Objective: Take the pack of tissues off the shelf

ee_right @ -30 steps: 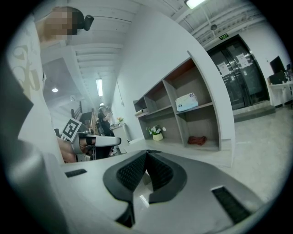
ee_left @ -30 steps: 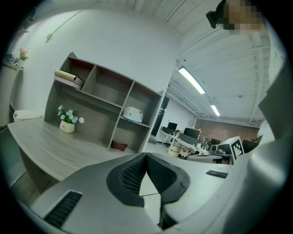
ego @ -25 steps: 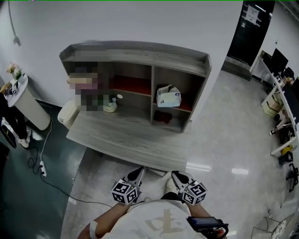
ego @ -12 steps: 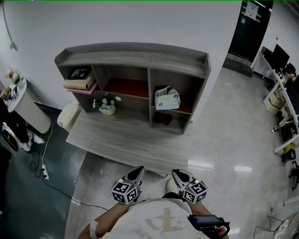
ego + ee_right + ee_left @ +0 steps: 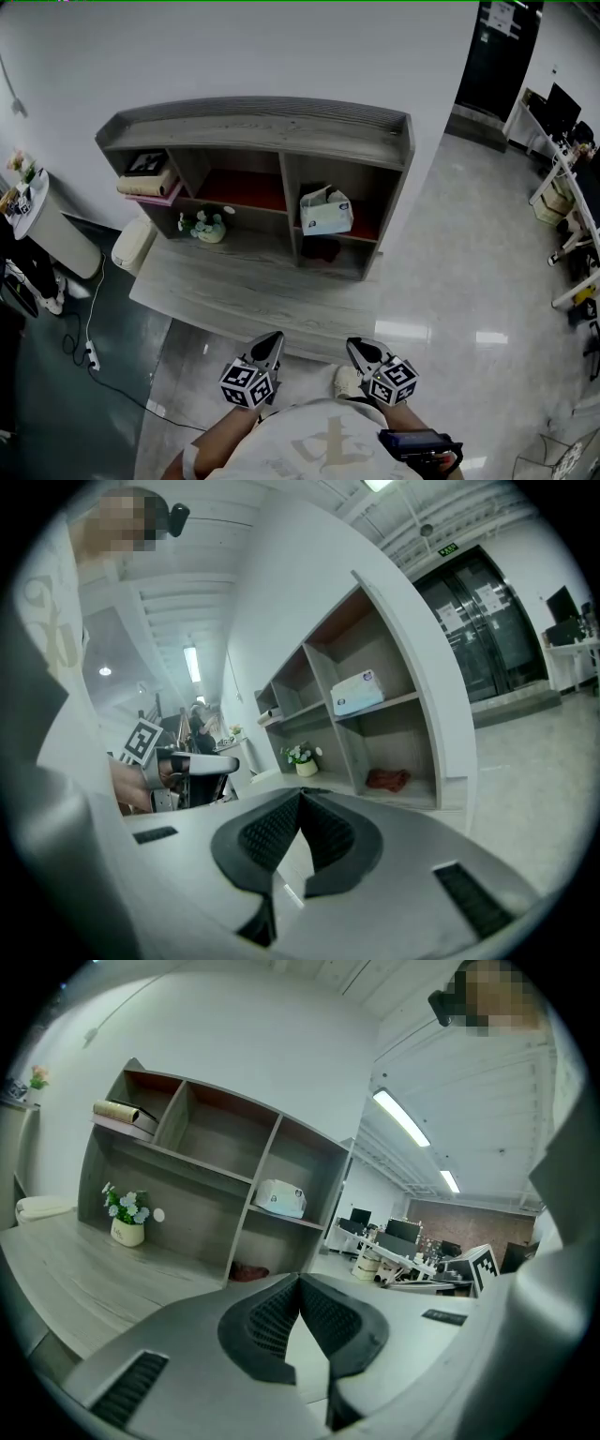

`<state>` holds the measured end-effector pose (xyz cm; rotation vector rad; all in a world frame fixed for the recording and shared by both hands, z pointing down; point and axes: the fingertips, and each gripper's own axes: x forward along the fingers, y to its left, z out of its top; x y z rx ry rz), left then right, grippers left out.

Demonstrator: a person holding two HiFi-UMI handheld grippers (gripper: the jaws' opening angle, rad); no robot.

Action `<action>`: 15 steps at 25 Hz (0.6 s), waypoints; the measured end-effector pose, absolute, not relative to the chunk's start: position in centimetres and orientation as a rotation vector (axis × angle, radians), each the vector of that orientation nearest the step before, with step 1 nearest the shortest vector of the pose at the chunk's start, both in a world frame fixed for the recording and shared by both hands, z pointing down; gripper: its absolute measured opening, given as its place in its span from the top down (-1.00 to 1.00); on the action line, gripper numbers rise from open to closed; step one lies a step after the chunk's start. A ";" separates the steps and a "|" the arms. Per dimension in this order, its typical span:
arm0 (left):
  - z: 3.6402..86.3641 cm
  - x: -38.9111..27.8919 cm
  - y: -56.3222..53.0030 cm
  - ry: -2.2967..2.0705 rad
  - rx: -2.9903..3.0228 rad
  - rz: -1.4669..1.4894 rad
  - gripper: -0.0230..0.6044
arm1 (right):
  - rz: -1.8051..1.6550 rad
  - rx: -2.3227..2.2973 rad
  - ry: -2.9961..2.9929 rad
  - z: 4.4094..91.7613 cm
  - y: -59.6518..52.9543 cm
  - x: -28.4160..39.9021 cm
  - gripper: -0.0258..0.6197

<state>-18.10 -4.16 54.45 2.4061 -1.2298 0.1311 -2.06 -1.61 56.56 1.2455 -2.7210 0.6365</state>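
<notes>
Scene from above: a grey wooden shelf unit (image 5: 253, 122) stands at the back of a desk (image 5: 234, 295), against a white wall. The pack of tissues (image 5: 326, 212), white with a tuft of tissue showing at its top, rests on the upper board of the right-hand compartment. A dark reddish object (image 5: 322, 250) lies in the compartment directly beneath it. At the upper left of the shelf unit a rolled item (image 5: 143, 186) lies on a flat pink one. Lower down, a small flower pot (image 5: 208, 226) stands at desk level. The left gripper (image 5: 270, 339) and right gripper (image 5: 356, 345) hang side by side near the front edge of the desk, a gap between them. Both point toward the shelf unit and are well apart from the pack of tissues. Each carries its cube of square markers at the rear. In the left gripper view the black ribbed fingers (image 5: 267, 1321) are clenched, tips meeting with nothing between them. In the right gripper view the fingers (image 5: 333, 836) are likewise clenched and empty. The pack of tissues appears beyond them, untouched on its board.
</notes>
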 end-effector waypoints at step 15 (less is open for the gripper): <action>54.7 -16.2 -8.9 -1.282 2.370 0.148 0.88 | 0.663 1.204 -2.734 57.1 -7.5 0.4 0.91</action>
